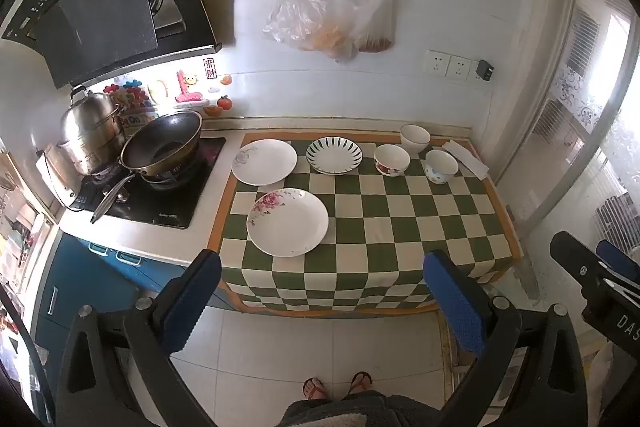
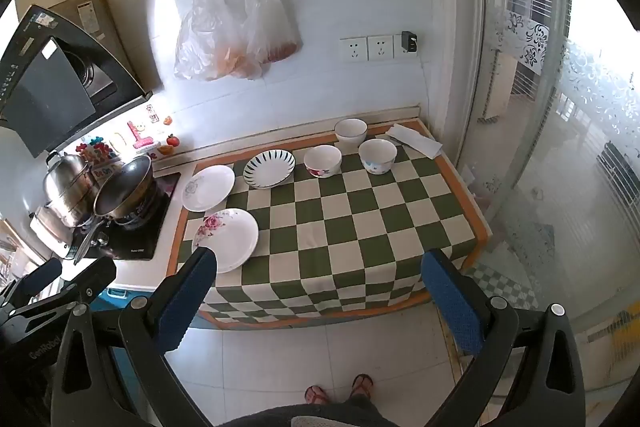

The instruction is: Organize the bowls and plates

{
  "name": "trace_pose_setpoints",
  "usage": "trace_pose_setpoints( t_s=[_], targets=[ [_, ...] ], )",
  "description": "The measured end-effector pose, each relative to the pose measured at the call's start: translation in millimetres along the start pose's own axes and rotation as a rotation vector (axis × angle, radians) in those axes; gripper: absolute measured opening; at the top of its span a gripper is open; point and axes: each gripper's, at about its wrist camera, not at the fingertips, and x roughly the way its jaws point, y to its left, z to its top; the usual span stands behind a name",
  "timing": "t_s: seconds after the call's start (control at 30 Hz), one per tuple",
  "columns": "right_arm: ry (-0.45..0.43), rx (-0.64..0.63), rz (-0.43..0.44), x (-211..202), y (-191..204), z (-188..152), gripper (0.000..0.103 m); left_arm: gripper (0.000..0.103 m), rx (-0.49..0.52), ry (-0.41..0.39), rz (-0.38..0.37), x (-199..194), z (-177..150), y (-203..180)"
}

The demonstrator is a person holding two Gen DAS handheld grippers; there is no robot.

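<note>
Both fisheye views are looking down at a worktop (image 1: 460, 227) covered by a green and cream checked cloth (image 1: 392, 223), sitting mid-frame against a white tiled wall.

In the left wrist view, the left hand-held gripper (image 1: 322, 279) is hovering above the floor at the bottom of the frame, its blue-padded fingers spread wide and holding nothing. The right hand-held gripper (image 2: 320, 277) is doing the same in the right wrist view, spread wide and empty, short of the cloth's front edge.

Three plates are lying on the cloth's left half. A rose plate (image 1: 287, 222) is sitting nearest the camera. Behind it, a pale-flowered plate (image 1: 264, 162) is lying at the cloth's left edge, and a striped plate (image 1: 334, 155) is sitting just to its right.

Three bowls are standing close together at the upper right of the cloth: a red-flowered bowl (image 1: 391, 159), a blue-dotted bowl (image 1: 441, 166) to its right, and a plain white bowl (image 1: 415, 138) behind them. A folded white towel (image 1: 466, 159) is lying at the far right corner.

At the left of the frame, a wok (image 1: 162, 143) and a steel pot (image 1: 91, 131) are sitting on a black stove (image 1: 160, 199). Two plastic bags (image 1: 332, 3) are hanging on the wall above.
</note>
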Motion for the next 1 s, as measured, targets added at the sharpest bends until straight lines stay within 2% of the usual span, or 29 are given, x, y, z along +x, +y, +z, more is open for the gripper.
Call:
trace_pose_setpoints(
  t_s=[1.0],
  targets=[
    [-0.003,-0.002,-0.005,2.1,1.7,1.4,0.103,0.103,-0.003,-0.011,0.0,-4.3,3.7,2.5]
  ],
)
